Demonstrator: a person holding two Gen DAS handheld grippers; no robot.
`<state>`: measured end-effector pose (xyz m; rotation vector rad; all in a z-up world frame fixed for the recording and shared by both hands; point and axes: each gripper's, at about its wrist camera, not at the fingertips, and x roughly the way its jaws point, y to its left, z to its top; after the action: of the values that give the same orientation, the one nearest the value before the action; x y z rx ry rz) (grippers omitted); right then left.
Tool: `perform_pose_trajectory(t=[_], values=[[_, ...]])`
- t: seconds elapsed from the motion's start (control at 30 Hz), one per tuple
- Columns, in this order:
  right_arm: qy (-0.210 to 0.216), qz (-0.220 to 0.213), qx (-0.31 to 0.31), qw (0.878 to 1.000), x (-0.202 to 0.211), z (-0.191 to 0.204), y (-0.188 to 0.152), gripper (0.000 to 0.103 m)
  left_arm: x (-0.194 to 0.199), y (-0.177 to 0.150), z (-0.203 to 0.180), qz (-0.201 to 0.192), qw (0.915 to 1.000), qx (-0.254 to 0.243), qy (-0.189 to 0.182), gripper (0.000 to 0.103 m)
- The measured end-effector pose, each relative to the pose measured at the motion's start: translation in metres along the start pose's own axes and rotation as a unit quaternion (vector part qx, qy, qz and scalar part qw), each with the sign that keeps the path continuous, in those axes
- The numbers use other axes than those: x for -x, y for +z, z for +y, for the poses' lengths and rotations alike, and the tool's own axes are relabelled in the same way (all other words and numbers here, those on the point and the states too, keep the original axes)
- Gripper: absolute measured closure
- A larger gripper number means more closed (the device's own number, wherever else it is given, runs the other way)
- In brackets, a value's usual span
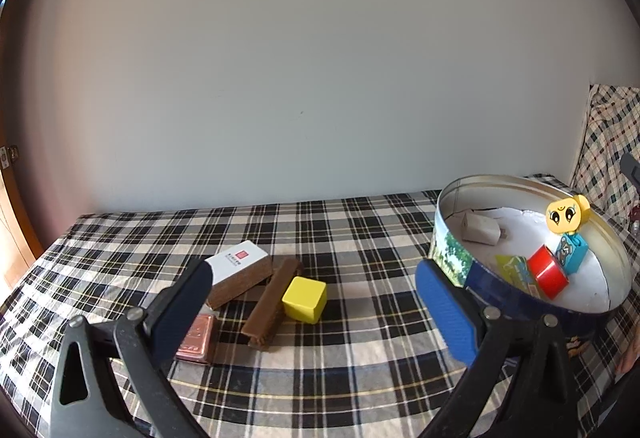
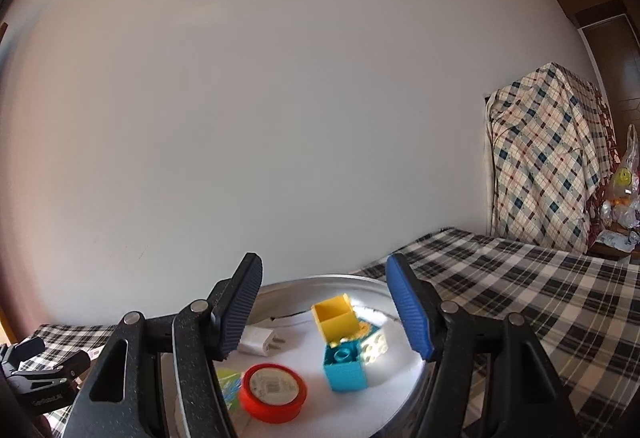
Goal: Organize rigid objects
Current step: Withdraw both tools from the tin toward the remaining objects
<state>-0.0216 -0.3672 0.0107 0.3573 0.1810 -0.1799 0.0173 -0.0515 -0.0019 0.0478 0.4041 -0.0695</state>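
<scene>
— Where are the toys?
— Some sit inside the round tin (image 1: 460, 262): a red tub (image 1: 547, 277) and a blue block (image 1: 573, 252). The yellow cube (image 1: 305, 299) lies left of the tin, on the checked cloth (image 1: 340, 238).
— And the grabbers?
— The left gripper (image 1: 316, 302) has its fingers wide apart, holding nothing. The right gripper (image 2: 330, 308) is above the tin, fingers apart too.

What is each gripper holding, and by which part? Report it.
Nothing is held. The left gripper has its jaws open over the plaid cloth, near the yellow cube. The right gripper hangs open above the round tin, gripping nothing.
</scene>
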Motion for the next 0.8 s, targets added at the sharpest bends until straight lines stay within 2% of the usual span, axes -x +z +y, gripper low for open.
perform_pose_trajectory(t=[0.3,0.6,0.8], values=[[0.044,0.025,0.004,0.999,0.003,0.049,-0.015,0.036,-0.005,-0.003,0.043,0.021,0.9994,0.028,-0.003,0.0],[0.092,0.072,0.02,0.993,-0.001,0.103,-0.032,0.036,-0.025,-0.012,0.103,0.091,0.9918,0.089,-0.013,0.0],[0.124,0.109,0.042,0.985,-0.004,0.14,-0.044,0.036,-0.031,-0.017,0.135,0.107,0.989,0.102,-0.003,0.0]])
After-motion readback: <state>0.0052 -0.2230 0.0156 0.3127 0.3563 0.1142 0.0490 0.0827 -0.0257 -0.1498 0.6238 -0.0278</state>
